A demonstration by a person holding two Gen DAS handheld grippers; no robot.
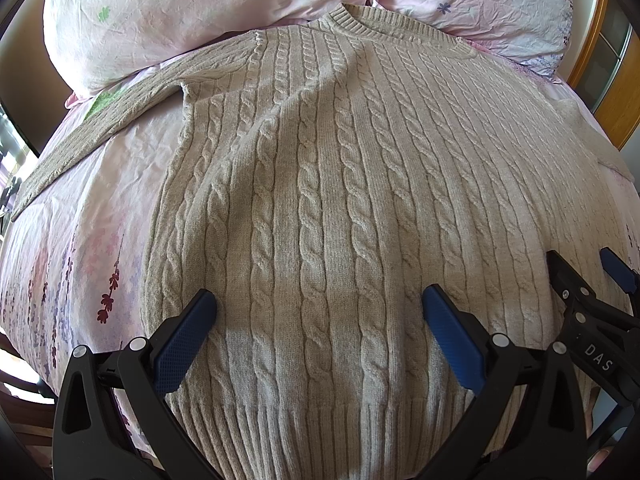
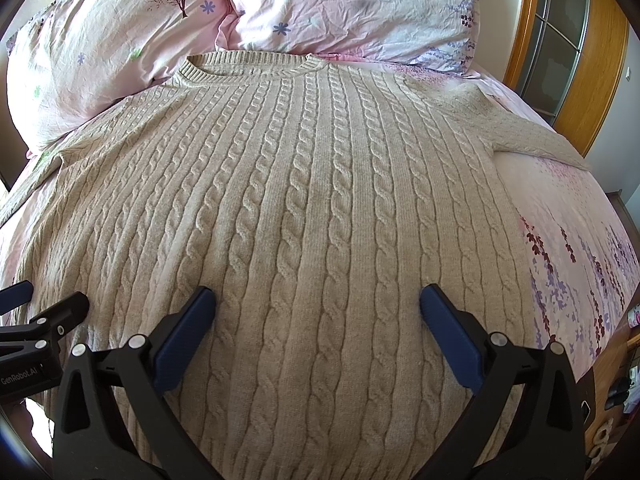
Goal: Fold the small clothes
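Note:
A beige cable-knit sweater (image 1: 320, 168) lies flat and face up on the bed, collar far, ribbed hem near; it also shows in the right wrist view (image 2: 312, 200). Its left sleeve (image 1: 80, 136) stretches out to the left, its right sleeve (image 2: 536, 136) to the right. My left gripper (image 1: 320, 304) is open and empty above the lower left part of the body. My right gripper (image 2: 318, 300) is open and empty above the lower right part, and shows in the left wrist view (image 1: 580, 264). The left gripper shows at the right view's left edge (image 2: 40, 304).
Two pink floral pillows (image 1: 192, 16) (image 2: 352, 4) lie behind the collar. The pink floral bedsheet (image 2: 568, 240) shows on both sides of the sweater. A wooden-framed door (image 2: 568, 40) stands at the far right.

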